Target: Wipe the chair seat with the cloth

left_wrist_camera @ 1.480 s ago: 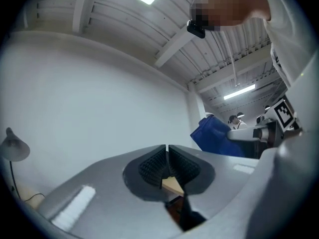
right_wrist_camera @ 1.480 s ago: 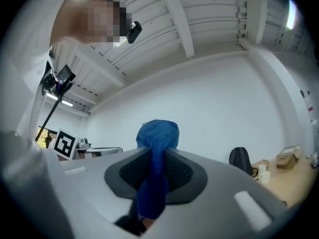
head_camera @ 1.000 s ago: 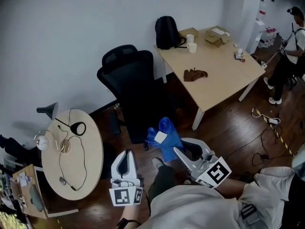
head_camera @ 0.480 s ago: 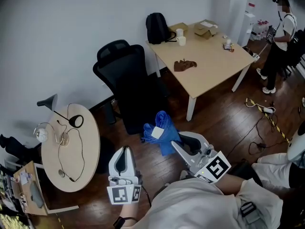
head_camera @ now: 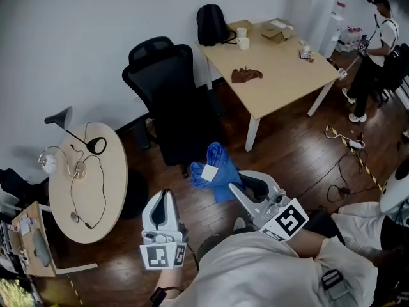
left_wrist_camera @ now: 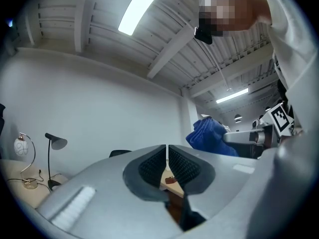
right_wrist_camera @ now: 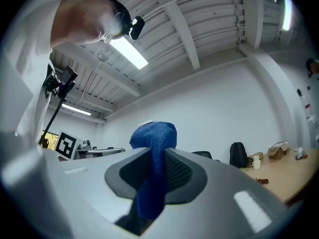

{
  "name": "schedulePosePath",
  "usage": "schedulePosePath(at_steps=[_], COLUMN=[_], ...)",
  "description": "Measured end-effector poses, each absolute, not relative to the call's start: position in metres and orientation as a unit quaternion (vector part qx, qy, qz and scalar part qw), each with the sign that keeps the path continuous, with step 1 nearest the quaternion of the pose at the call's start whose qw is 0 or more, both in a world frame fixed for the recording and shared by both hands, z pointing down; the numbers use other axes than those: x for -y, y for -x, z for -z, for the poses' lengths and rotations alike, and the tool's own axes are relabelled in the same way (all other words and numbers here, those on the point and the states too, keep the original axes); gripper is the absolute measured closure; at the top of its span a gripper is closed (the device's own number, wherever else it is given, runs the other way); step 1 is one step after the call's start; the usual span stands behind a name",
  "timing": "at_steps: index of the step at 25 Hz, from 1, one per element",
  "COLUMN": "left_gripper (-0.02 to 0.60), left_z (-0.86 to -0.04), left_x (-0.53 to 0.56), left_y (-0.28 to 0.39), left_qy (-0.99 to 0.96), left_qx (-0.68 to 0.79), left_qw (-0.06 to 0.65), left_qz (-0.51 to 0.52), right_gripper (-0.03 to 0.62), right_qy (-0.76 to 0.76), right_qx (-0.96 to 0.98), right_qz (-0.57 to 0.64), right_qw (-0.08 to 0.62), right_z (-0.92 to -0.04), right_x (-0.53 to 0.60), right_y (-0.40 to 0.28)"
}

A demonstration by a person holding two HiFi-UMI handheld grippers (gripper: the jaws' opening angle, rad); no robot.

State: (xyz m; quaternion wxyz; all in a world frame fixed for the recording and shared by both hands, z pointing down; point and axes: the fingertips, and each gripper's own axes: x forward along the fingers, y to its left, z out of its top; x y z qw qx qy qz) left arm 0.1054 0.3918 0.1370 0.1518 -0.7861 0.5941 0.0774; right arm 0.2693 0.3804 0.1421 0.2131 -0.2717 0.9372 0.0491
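A black office chair [head_camera: 171, 101] stands by the white wall, its seat facing me. My right gripper [head_camera: 235, 187] is shut on a blue cloth [head_camera: 215, 170], held in the air just in front of the chair's seat. The right gripper view has the blue cloth [right_wrist_camera: 153, 156] pinched between the jaws and bunched above them. My left gripper [head_camera: 163, 204] hangs lower left, jaws shut with nothing between them. In the left gripper view the blue cloth [left_wrist_camera: 208, 137] shows at the right, and the left gripper [left_wrist_camera: 167, 156] points up toward the wall.
A round table [head_camera: 112, 194] with a desk lamp [head_camera: 80, 136] and cables is at the left. A wooden table [head_camera: 287, 75] carries a brown rag [head_camera: 246, 75], a backpack [head_camera: 211, 24], mugs and boxes. A person [head_camera: 374, 50] stands at the far right. Cables [head_camera: 348, 149] lie on the floor.
The view has shifted slightly; the chair and tables sit a little further left in the picture. Both grippers keep about the same pose, the cloth still held.
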Motion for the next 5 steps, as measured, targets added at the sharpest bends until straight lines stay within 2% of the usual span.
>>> schedulePosePath(at_steps=[5], left_gripper=[0.492], left_z=[-0.139], left_x=[-0.412], left_y=[-0.111], left_qy=[0.788], left_qx=[-0.590], left_qw=[0.156], left_qz=[-0.077], right_gripper=[0.519], right_qy=[0.274], right_qx=[-0.943], right_qz=[-0.026], right_qw=[0.187], right_z=[-0.152], right_x=[-0.399], right_y=[-0.271])
